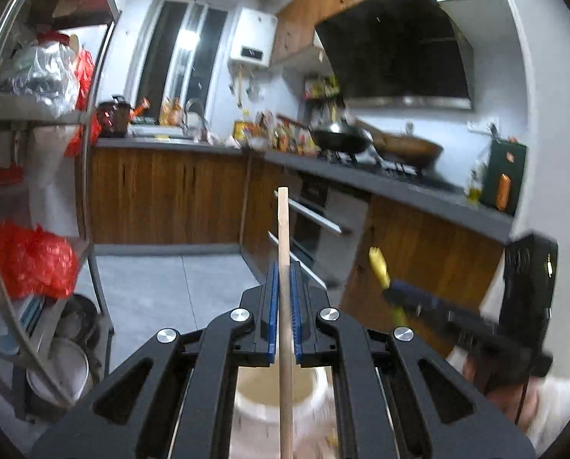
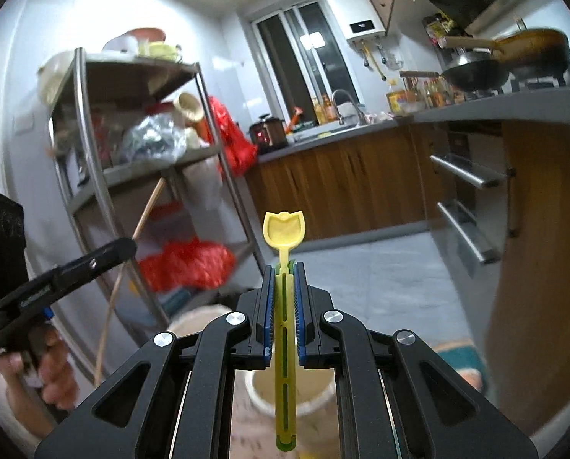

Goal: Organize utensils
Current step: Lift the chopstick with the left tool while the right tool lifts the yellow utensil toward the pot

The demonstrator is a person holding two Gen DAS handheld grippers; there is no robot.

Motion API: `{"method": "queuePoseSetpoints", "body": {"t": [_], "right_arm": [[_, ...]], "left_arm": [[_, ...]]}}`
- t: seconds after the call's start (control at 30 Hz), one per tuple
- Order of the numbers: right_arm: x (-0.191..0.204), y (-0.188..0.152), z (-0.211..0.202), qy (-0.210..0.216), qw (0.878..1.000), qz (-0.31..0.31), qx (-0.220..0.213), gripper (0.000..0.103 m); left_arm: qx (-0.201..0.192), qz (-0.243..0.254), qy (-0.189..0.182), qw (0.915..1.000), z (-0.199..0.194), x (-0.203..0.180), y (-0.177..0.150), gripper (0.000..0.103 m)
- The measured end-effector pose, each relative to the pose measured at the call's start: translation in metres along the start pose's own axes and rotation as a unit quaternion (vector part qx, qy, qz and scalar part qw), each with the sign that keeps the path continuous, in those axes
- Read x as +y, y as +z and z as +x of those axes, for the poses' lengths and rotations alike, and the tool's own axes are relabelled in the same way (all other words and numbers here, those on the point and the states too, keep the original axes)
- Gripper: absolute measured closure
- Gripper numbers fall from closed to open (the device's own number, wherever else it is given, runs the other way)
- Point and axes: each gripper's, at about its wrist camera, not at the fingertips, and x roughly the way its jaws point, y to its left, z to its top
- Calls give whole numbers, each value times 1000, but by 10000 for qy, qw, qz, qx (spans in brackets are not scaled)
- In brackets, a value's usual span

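Observation:
My left gripper [image 1: 283, 267] is shut on a thin wooden stick [image 1: 283, 229] that runs straight up between its blue pads and down past a cream cup [image 1: 262, 390] below the jaws. My right gripper [image 2: 283, 267] is shut on a yellow plastic spoon [image 2: 283, 229], bowl end up, its handle reaching down over a cream cup [image 2: 265, 394]. The left wrist view catches the right gripper [image 1: 395, 292] at the right with the yellow spoon [image 1: 378, 264] in it. The right wrist view shows the left gripper [image 2: 128, 246] at the left with the wooden stick [image 2: 147, 210], a hand [image 2: 51, 371] under it.
A metal shelf rack [image 1: 93, 153] with red bags [image 1: 32, 264] and bowls stands at the left. A dark countertop [image 1: 399, 187] with pans [image 1: 342, 137], bottles and a sink runs along wooden cabinets [image 1: 162, 199]. Grey floor tiles [image 1: 170, 287] lie ahead.

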Motion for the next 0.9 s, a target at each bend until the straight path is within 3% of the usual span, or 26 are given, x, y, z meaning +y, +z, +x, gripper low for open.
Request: {"method": "queuePoseSetpoints", "body": {"t": [0.13,0.37,0.43,0.7,0.9], "right_arm": [[-5,-2,28,2,9998,163,-153,92],[-11,-17,54,-137,9994,208,-249,92],[-12,-22,54,-204,9994,140,-232,92],[-15,-37,53,-416,9987,-125,275,92],[-10,-49,40,-387,9967,-392,593,92]], "left_arm": [[-127,-78,122,9998,32,-2,10,97],[-374,143,706,9967,65,-6,0,97],[-360,225,818,9957,66,-3,-7,97],[-102,264,697,9972,42,4,-35,97],[288,381,721,9963,26,2,-56,97]]}}
